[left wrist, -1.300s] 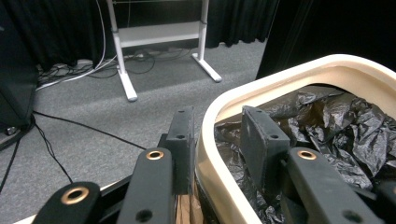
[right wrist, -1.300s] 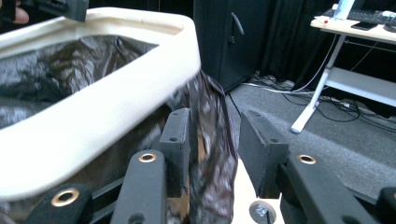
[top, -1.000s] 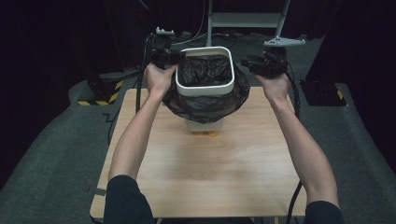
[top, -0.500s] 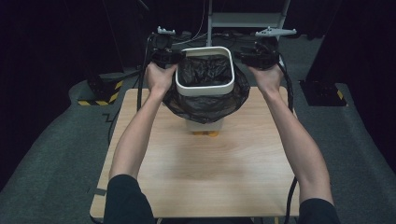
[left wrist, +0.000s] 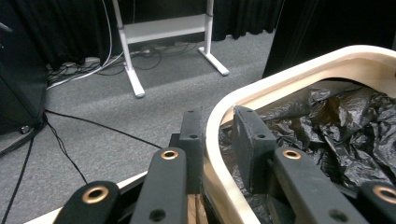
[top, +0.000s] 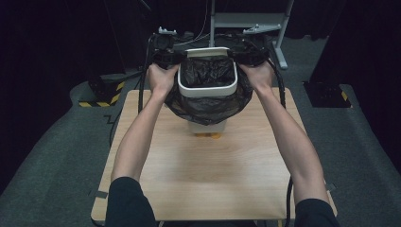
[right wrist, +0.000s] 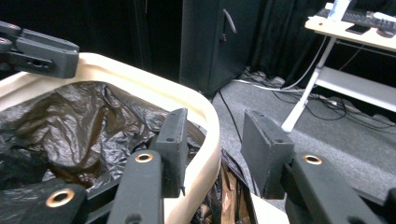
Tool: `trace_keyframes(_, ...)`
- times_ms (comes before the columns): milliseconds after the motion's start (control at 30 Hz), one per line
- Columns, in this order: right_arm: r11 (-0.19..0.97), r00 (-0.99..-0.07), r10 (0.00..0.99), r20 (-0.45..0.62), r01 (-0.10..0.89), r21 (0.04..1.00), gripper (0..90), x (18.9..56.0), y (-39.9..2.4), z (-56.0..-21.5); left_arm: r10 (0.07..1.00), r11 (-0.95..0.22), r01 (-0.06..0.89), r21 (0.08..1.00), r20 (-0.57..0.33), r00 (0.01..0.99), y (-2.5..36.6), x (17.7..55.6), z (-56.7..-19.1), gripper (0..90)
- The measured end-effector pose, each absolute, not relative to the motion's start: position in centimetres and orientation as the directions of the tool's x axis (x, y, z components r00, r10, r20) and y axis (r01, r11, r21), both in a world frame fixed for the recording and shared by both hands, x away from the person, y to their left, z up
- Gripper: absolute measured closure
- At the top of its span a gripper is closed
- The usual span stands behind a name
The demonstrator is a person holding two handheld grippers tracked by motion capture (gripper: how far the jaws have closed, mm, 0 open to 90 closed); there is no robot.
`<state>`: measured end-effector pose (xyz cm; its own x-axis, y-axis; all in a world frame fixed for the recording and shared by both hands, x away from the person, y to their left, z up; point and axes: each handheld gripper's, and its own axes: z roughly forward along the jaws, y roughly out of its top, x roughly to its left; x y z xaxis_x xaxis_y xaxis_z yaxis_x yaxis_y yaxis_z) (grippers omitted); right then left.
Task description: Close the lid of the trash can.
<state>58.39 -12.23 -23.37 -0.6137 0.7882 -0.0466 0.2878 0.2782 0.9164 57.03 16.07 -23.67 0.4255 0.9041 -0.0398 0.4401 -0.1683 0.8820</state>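
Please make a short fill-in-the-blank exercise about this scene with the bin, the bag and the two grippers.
1. The bag that lines the white bin is ____ in colour.
2. The bin stands on a ____ table.
3. In the left gripper view, the left gripper has one jaw outside the bin's rim and the other ____ it.
4. In the right gripper view, the jaws of the right gripper straddle the bin's ____.

Missing words: black; wooden; inside; rim
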Motion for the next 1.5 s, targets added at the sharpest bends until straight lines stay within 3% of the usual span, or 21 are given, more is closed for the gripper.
trace_keyframes(433,0.310,-0.618,0.784,-0.058,0.309,0.899,72.5,58.9,-11.6,-23.8,0.904,-0.168,0.448,0.878,-0.044,0.425,16.0,57.4,-24.0,77.9)
trace_keyframes(1000,0.311,-0.618,0.785,-0.049,0.324,0.894,73.1,59.1,-11.5,-24.4,0.901,-0.146,0.447,0.883,-0.067,0.428,16.3,57.4,-24.8,77.9)
trace_keyframes(1100,0.307,-0.618,0.785,-0.043,0.328,0.894,72.7,59.0,-11.5,-24.4,0.899,-0.141,0.446,0.884,-0.074,0.431,16.4,57.2,-24.9,75.7)
trace_keyframes(1200,0.296,-0.618,0.785,-0.026,0.338,0.893,66.8,59.1,-11.8,-24.3,0.896,-0.159,0.432,0.888,-0.054,0.441,16.2,56.7,-25.0,65.9)
trace_keyframes(1500,0.300,-0.623,0.782,-0.026,0.339,0.892,71.7,58.8,-11.8,-24.3,0.893,-0.151,0.436,0.887,-0.066,0.445,16.5,56.3,-25.4,67.1)
